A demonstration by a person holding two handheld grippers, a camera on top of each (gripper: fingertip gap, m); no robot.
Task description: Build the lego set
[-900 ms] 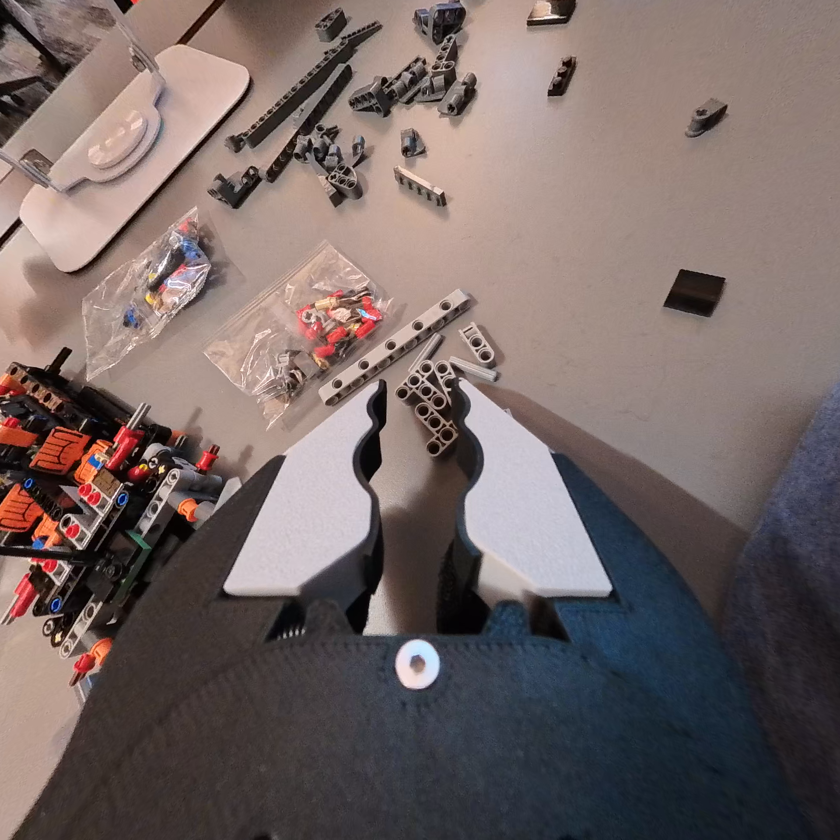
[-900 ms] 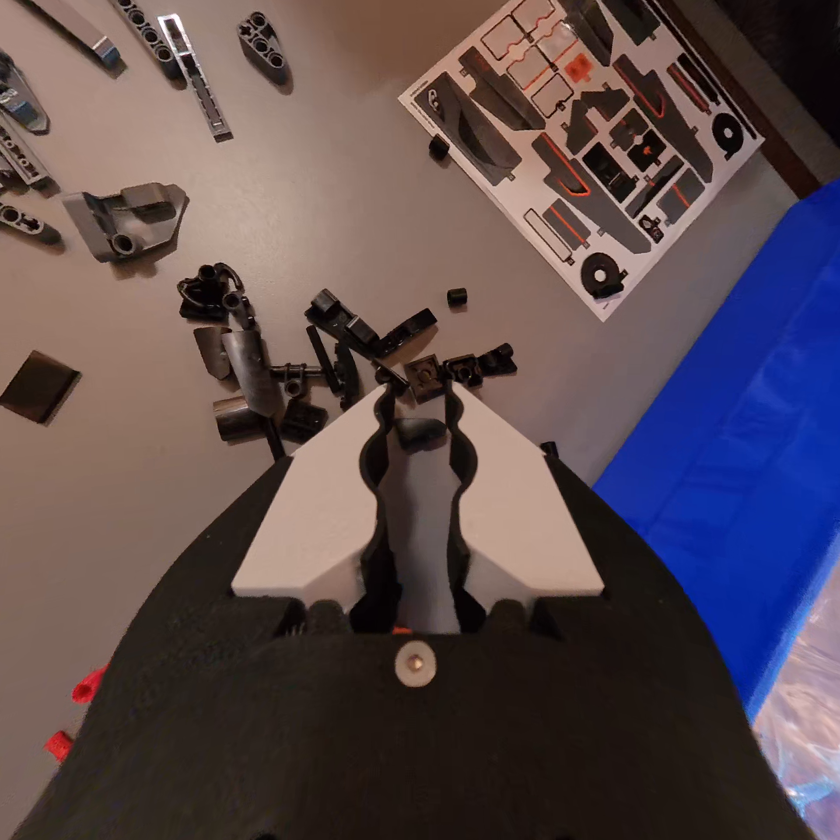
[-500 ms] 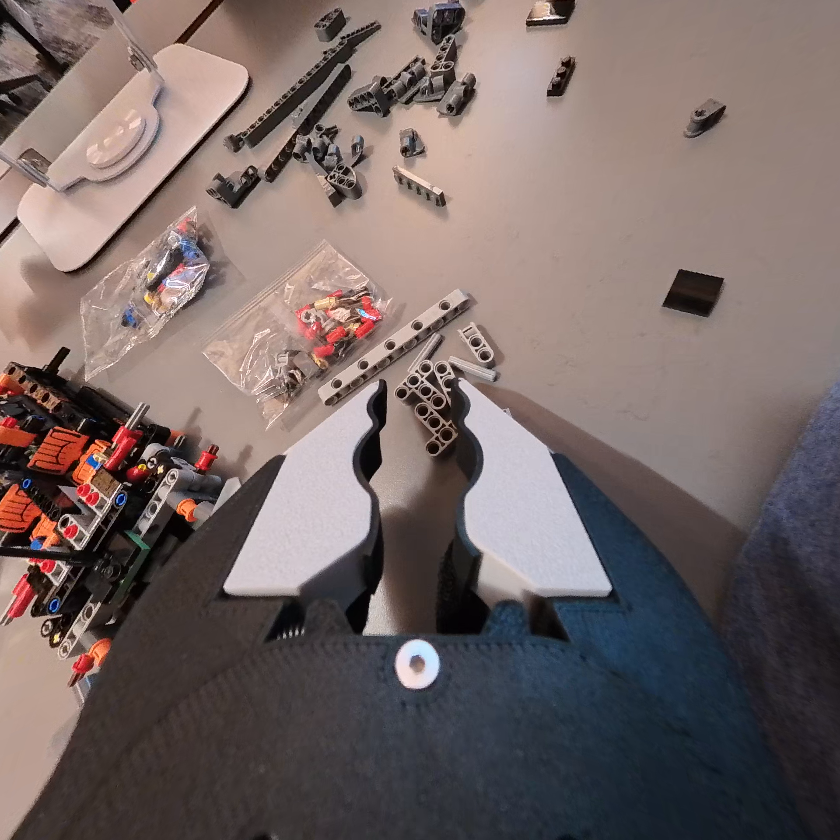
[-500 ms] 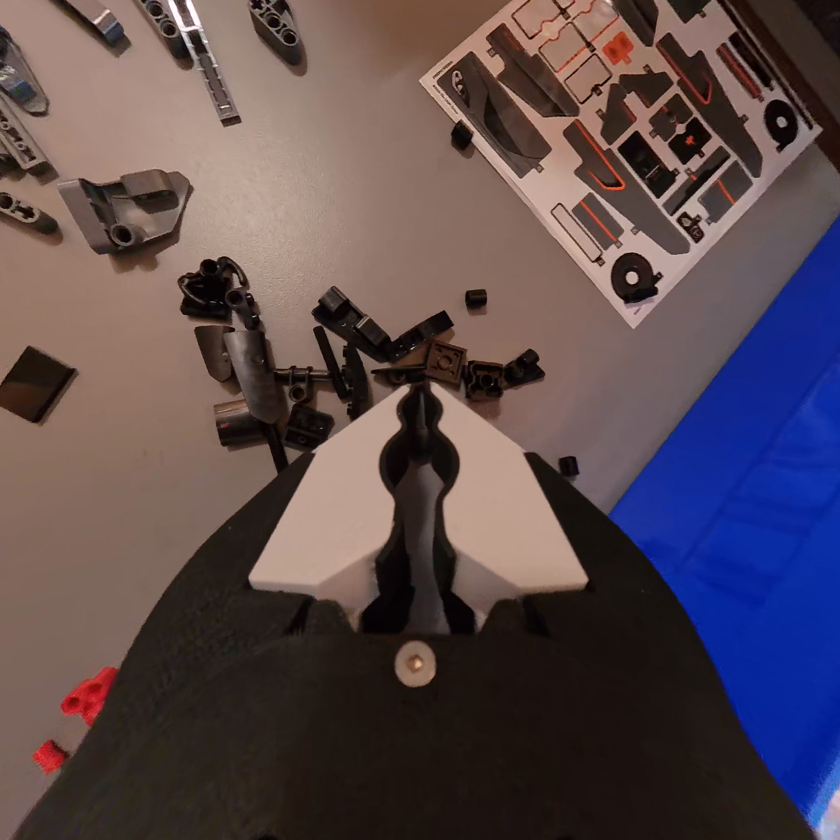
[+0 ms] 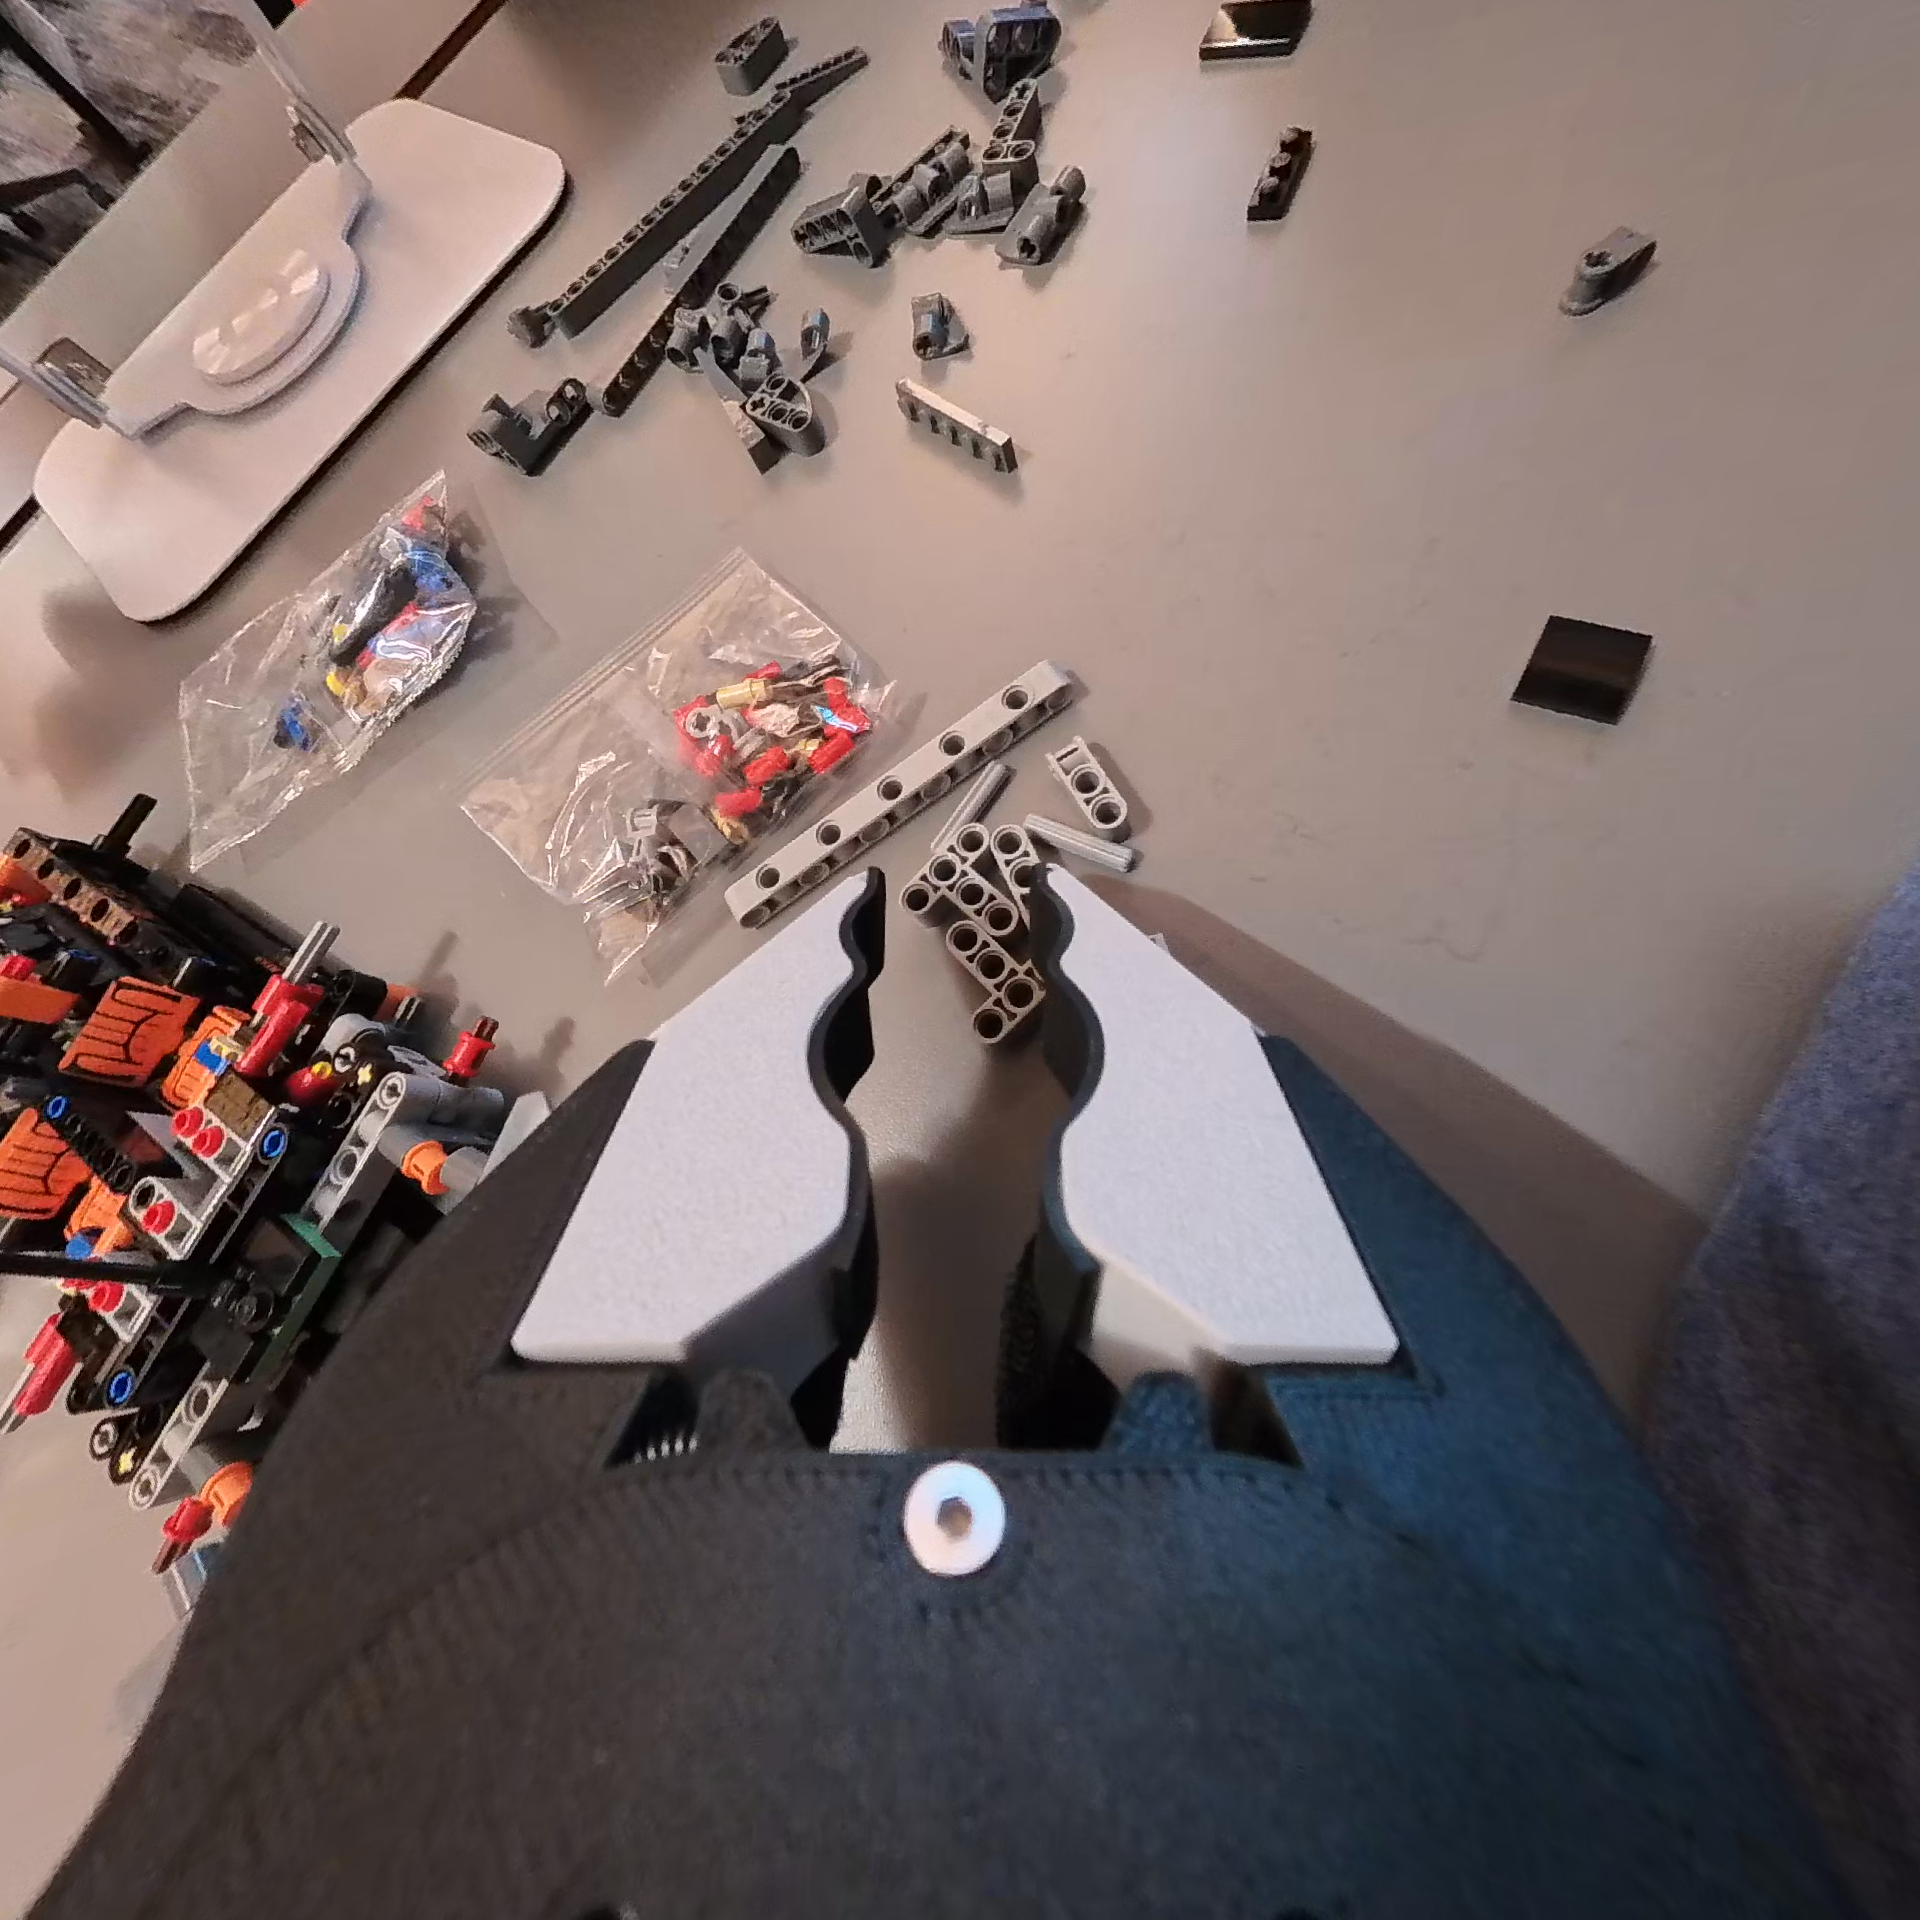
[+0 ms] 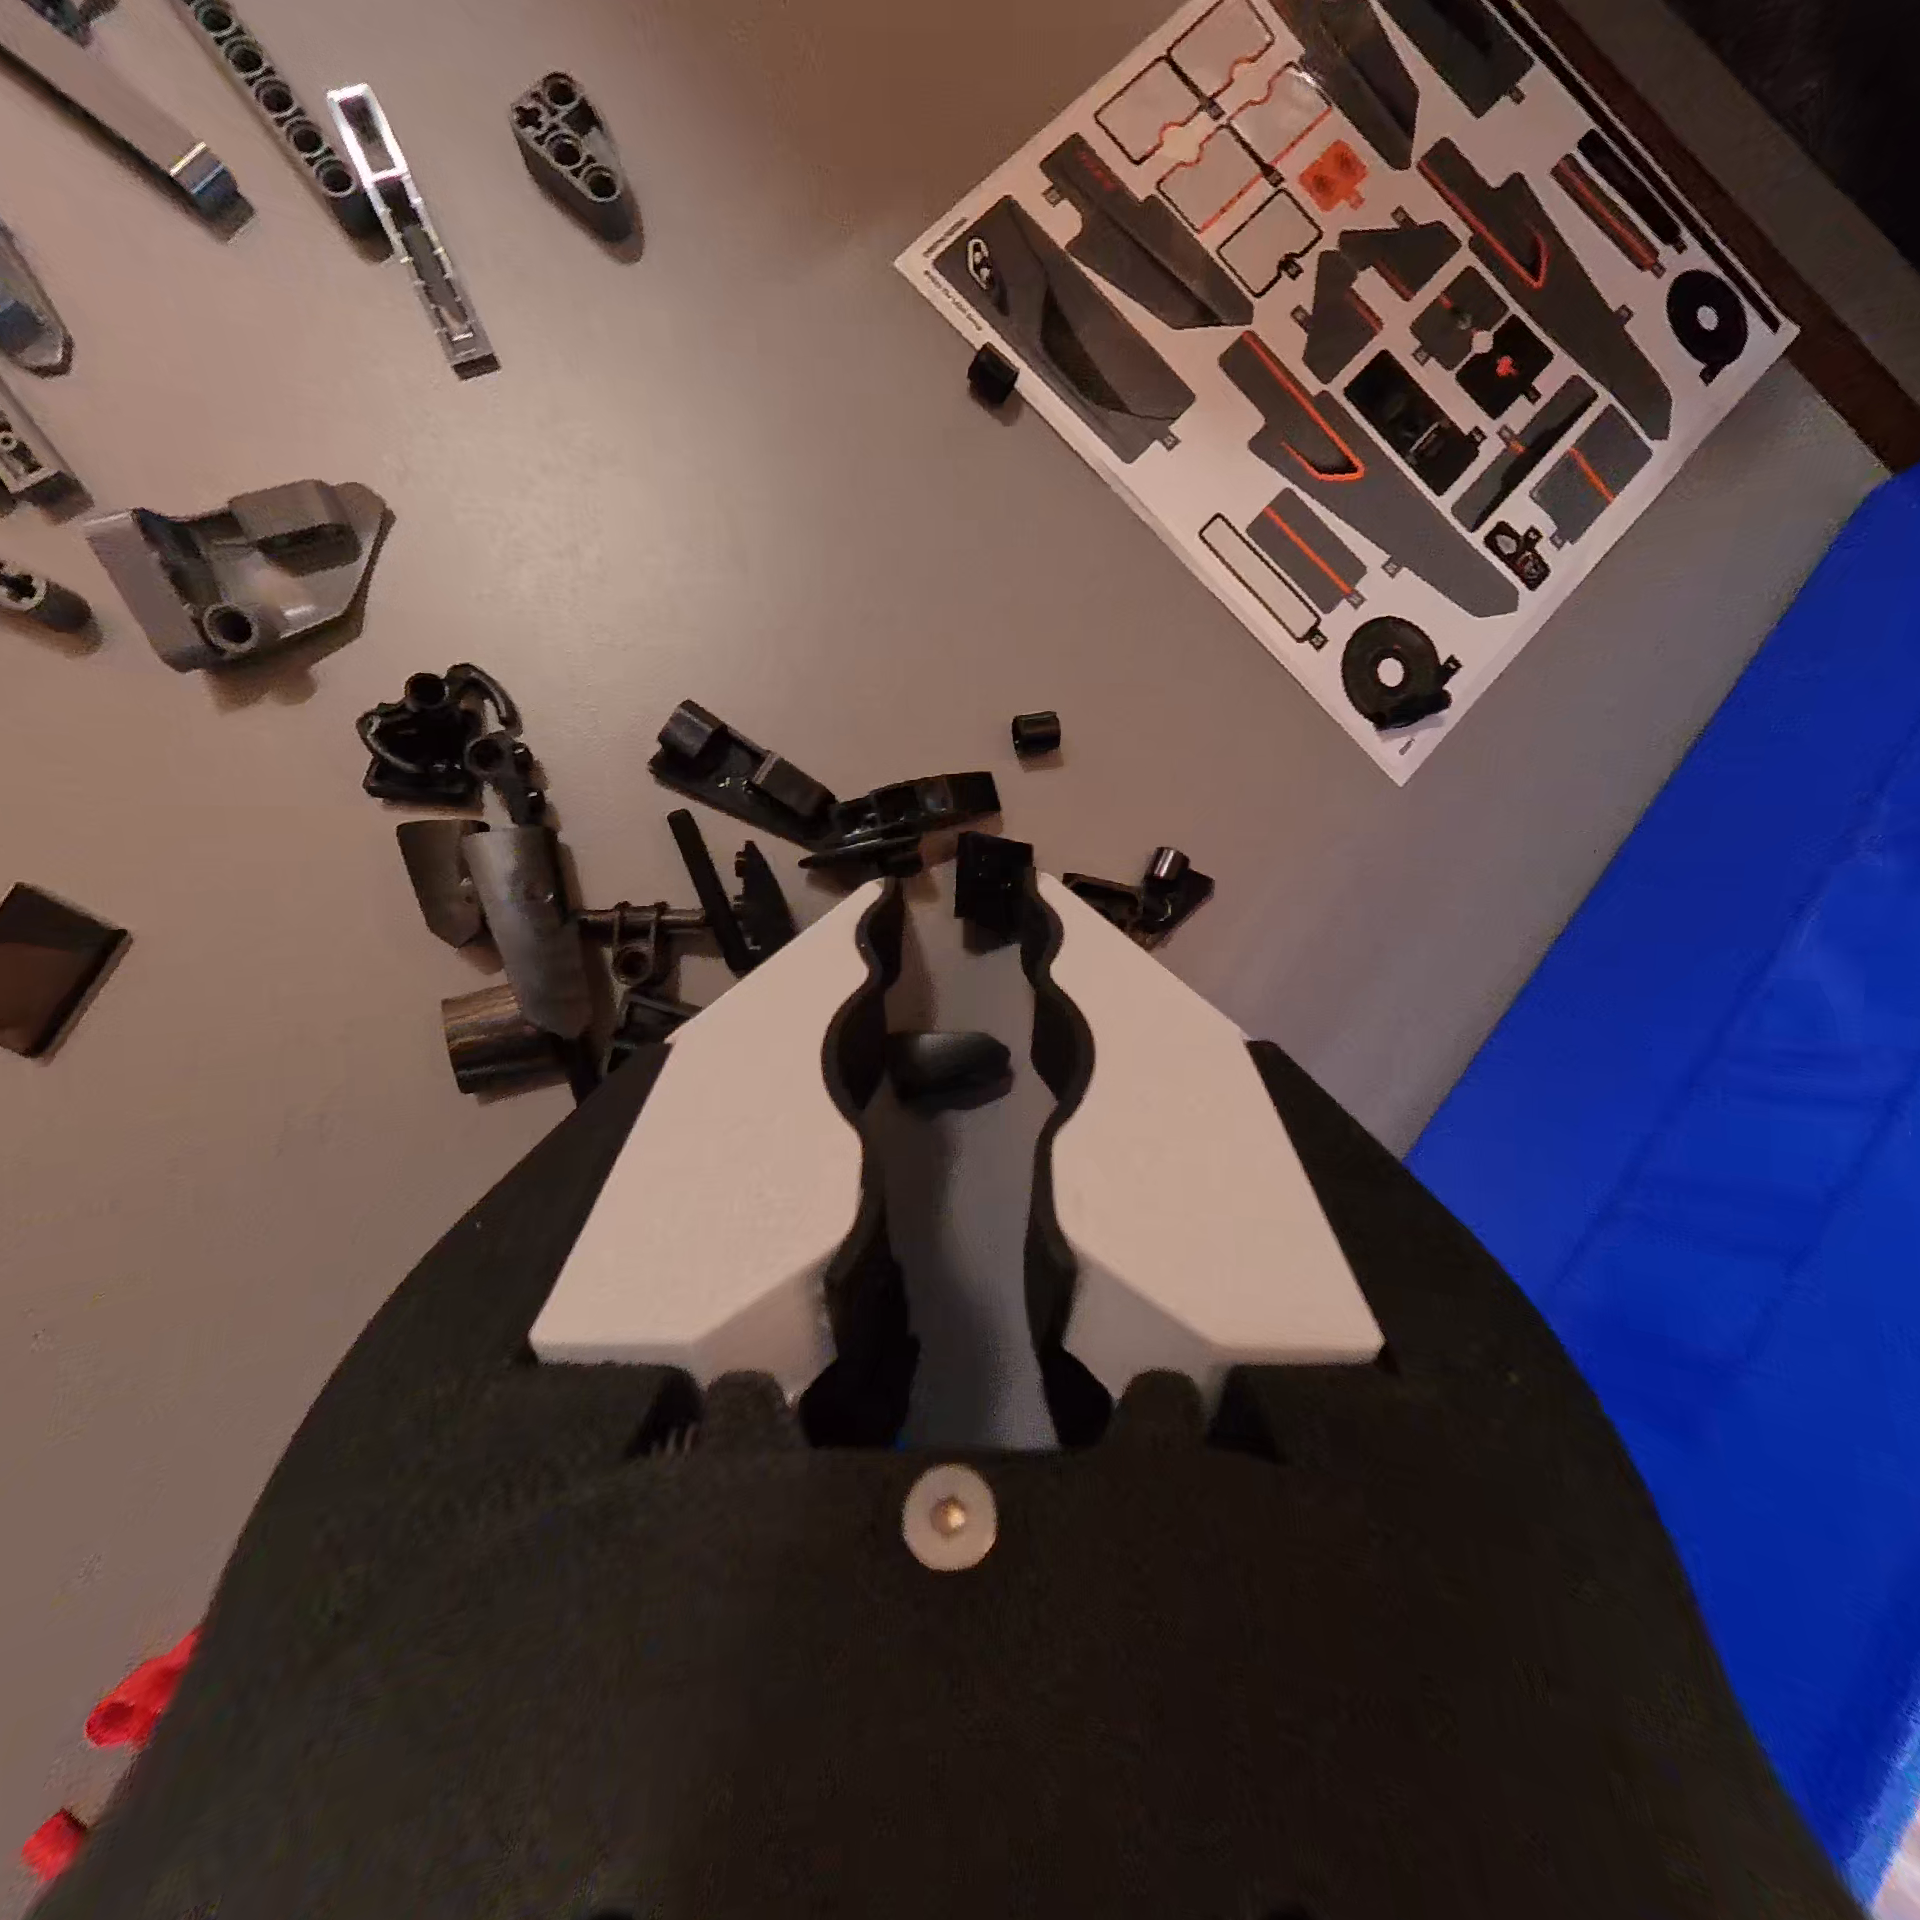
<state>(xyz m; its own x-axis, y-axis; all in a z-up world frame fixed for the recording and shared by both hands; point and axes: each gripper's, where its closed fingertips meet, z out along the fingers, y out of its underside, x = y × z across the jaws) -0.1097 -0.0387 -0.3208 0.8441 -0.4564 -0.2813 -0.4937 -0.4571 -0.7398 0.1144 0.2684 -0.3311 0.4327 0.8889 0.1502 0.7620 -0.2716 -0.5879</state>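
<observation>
Half-built orange-and-black model (image 5: 156,1101) at left; loose grey pieces (image 5: 977,935) and black pieces (image 6: 727,831) scattered on worktop.

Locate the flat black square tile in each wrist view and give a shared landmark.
Left wrist view: black square tile lies alone at right, on the grey table.
Right wrist view: the tile sits at the left edge.
Shared landmark: the table itself.

Sticker sheet (image 6: 1340,353) print is too small to read.
</observation>
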